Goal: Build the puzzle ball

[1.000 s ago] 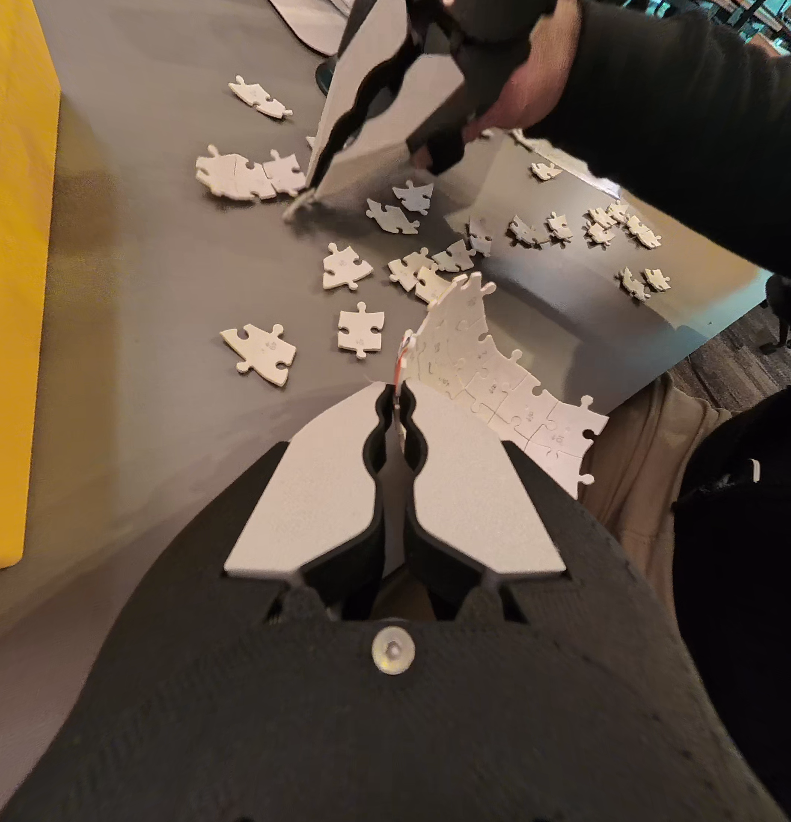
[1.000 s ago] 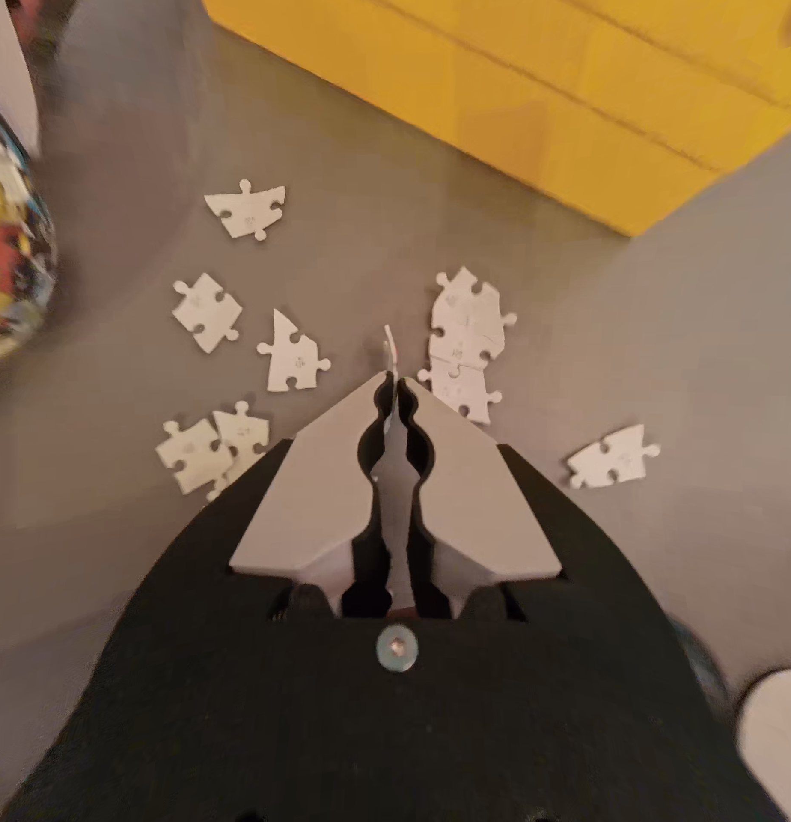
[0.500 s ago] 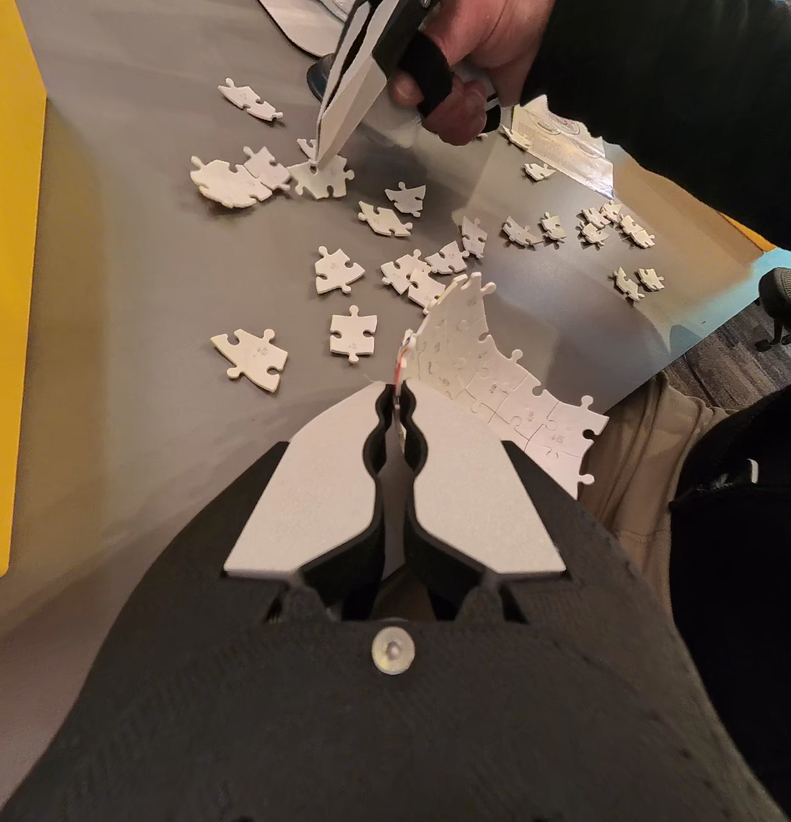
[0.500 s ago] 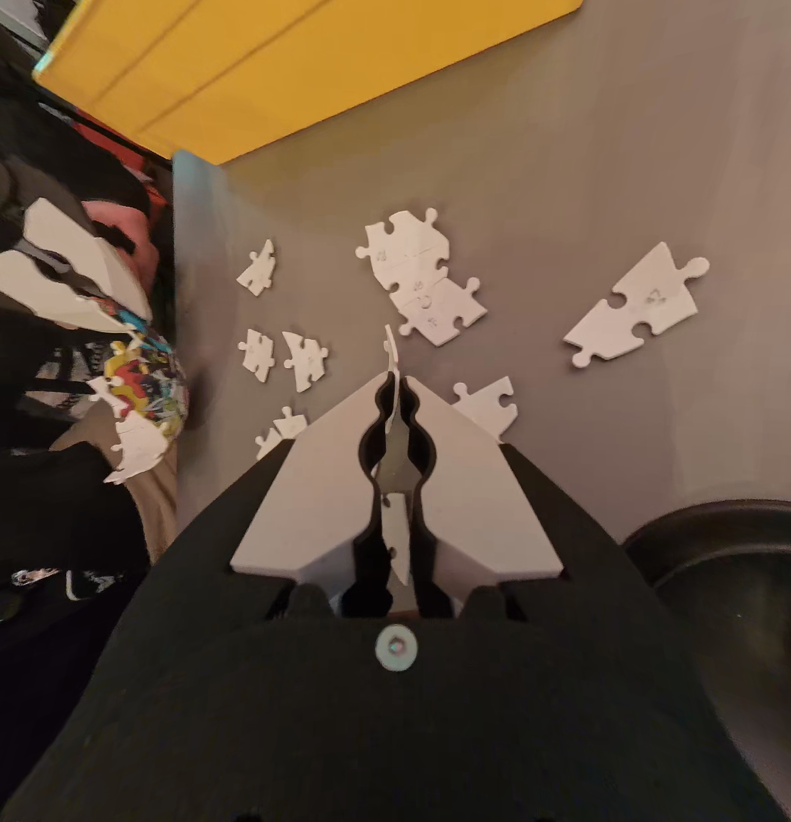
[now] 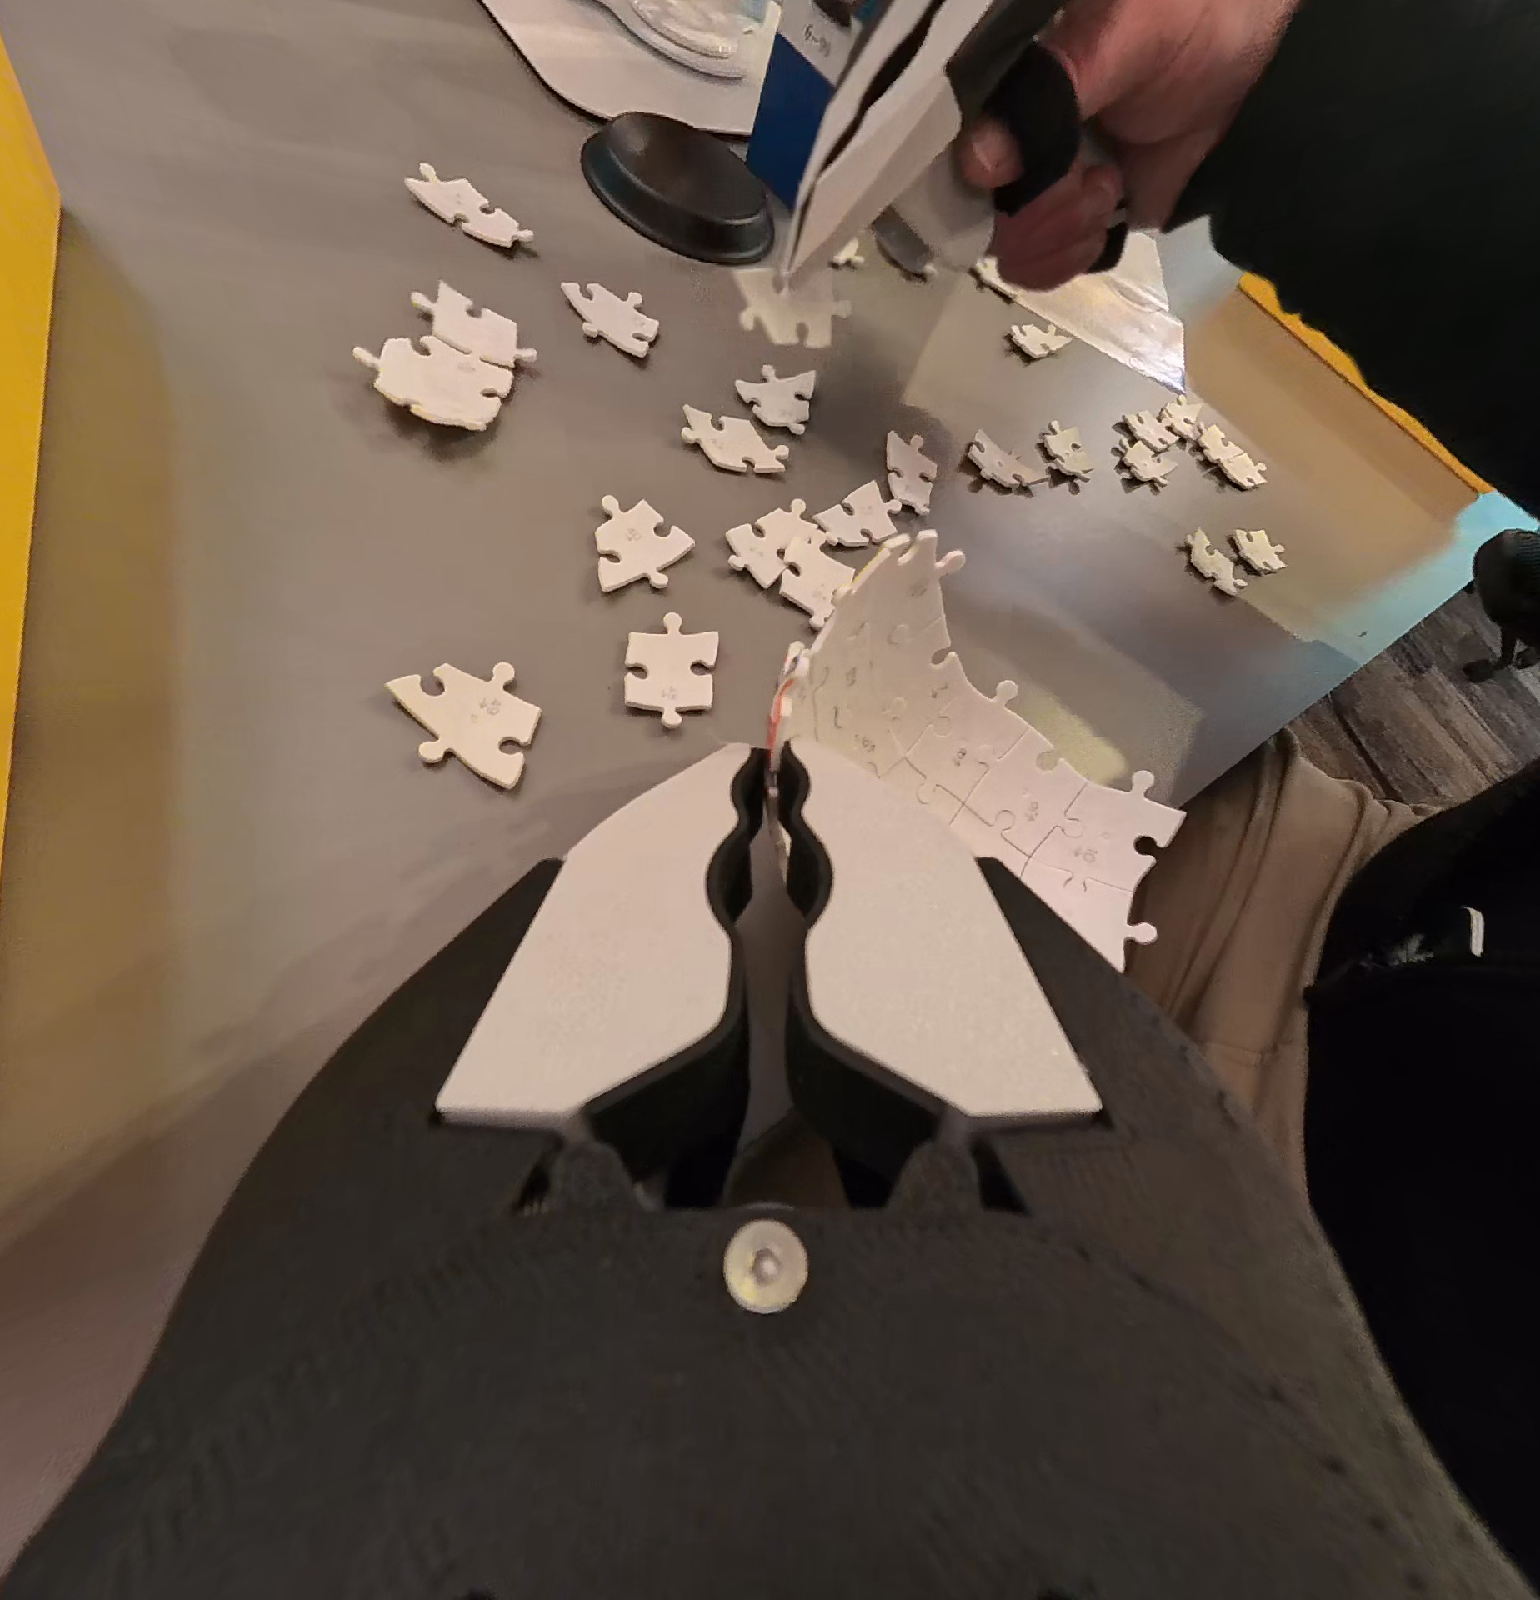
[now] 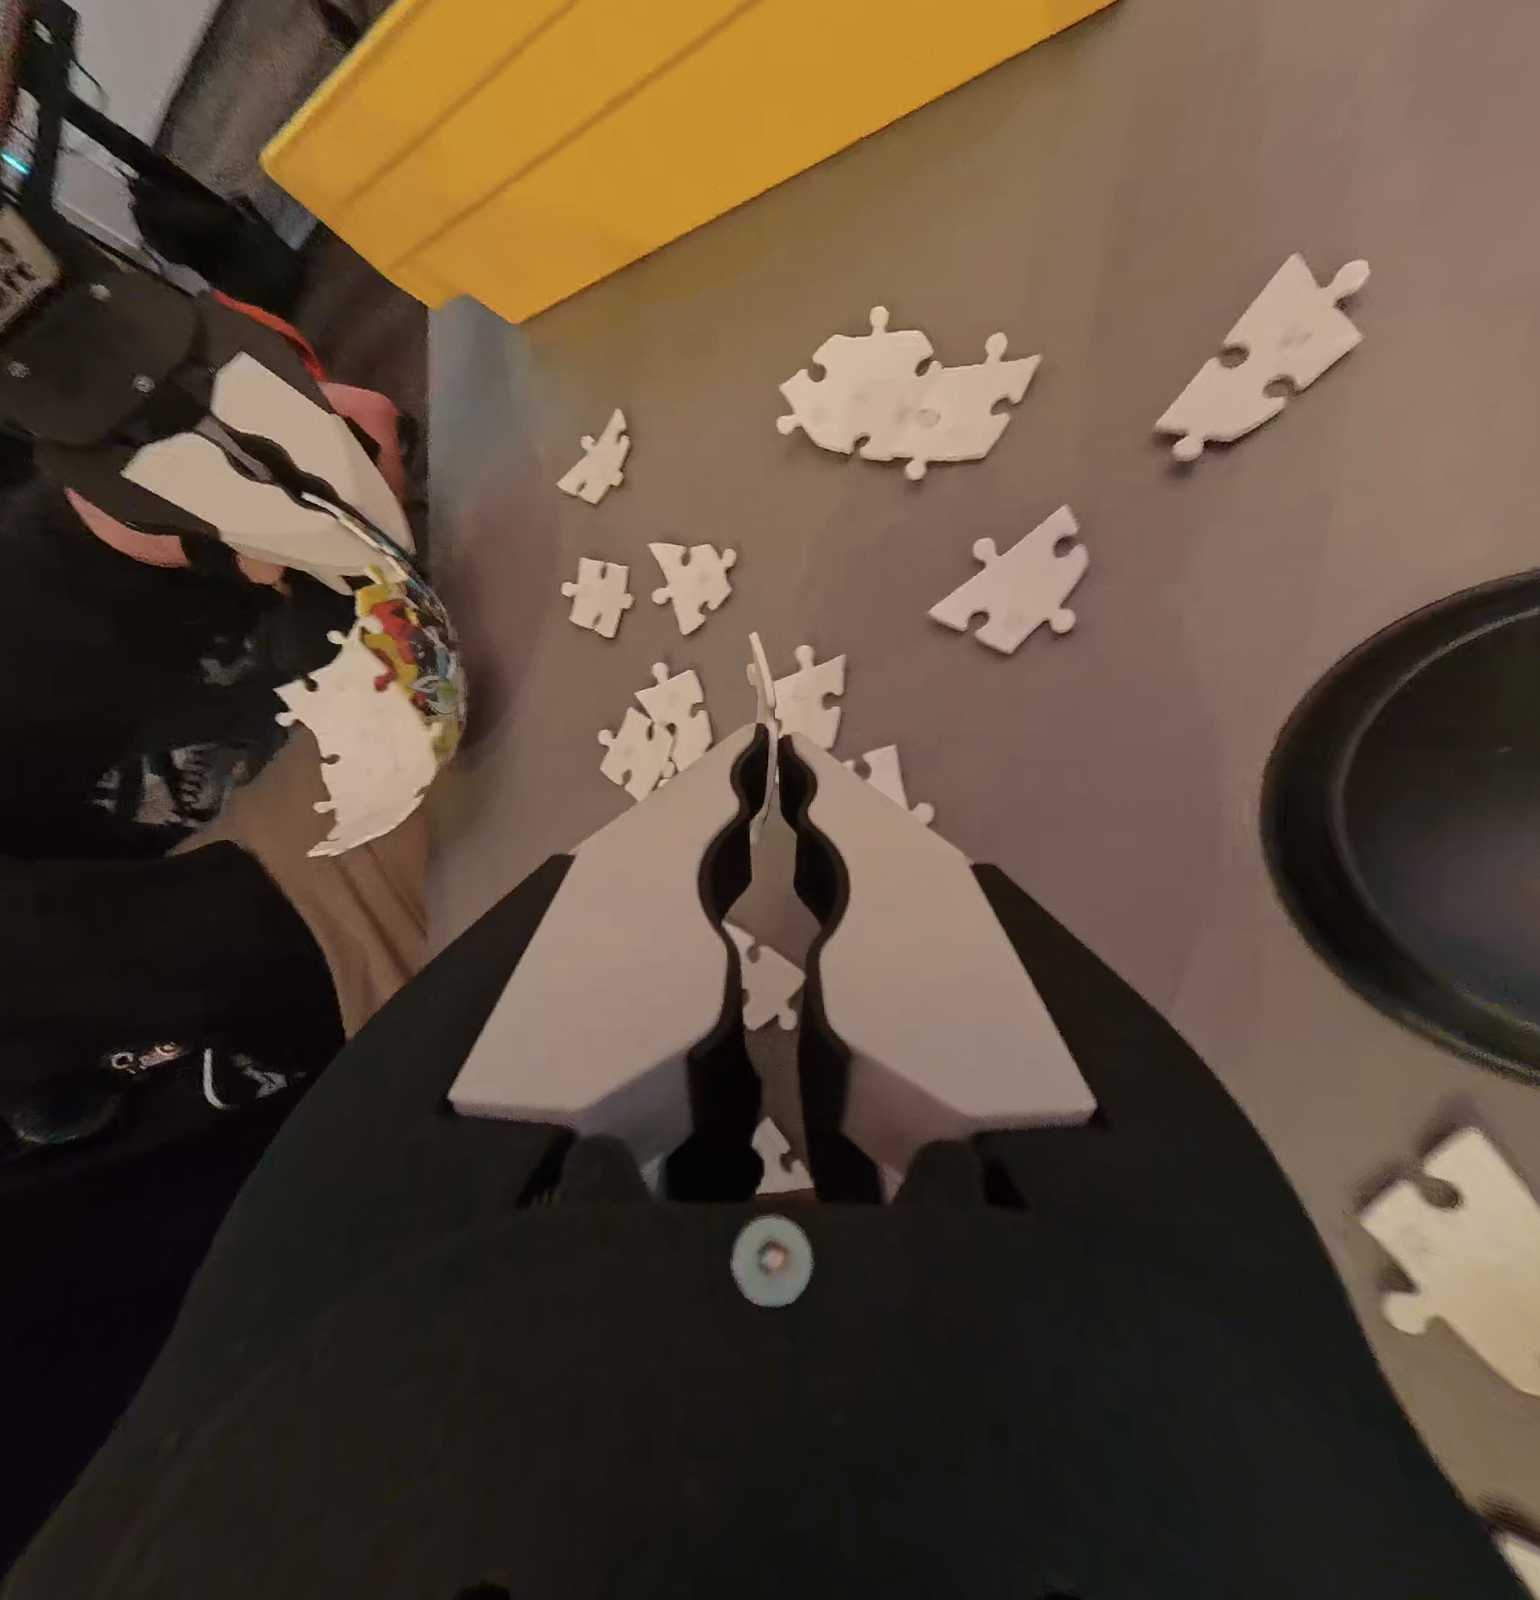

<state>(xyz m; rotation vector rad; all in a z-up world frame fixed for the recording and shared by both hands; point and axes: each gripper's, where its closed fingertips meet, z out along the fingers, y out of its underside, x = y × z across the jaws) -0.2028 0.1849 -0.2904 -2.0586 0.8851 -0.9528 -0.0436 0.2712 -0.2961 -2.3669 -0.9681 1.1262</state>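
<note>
My left gripper [image 5: 772,762] is shut on the edge of the partly built puzzle ball [image 5: 957,745], a curved white shell of joined pieces held above the table's near edge. The shell's colourful outer face shows in the right wrist view [image 6: 403,658], with the left gripper [image 6: 256,485] on it. My right gripper [image 6: 771,740] is shut on a single white puzzle piece [image 6: 760,684], held edge-on above the table. In the left wrist view the right gripper [image 5: 792,260] is at the far side with that piece [image 5: 792,316] hanging from its tips. Several loose white pieces [image 5: 481,719] lie on the grey table [image 5: 230,563].
A black round stand [image 5: 680,190] sits at the far side, also in the right wrist view [image 6: 1442,822]. A yellow box [image 6: 663,130] borders the table. Two joined pieces [image 6: 905,398] lie near it. A person's dark sleeve [image 5: 1399,173] and lap are at the table's edge. The grippers' ends are close to 20 cm from one another.
My right gripper has lifted the single piece off the table, carried it toward the black stand and turned. My left gripper has held the shell nearly still.
</note>
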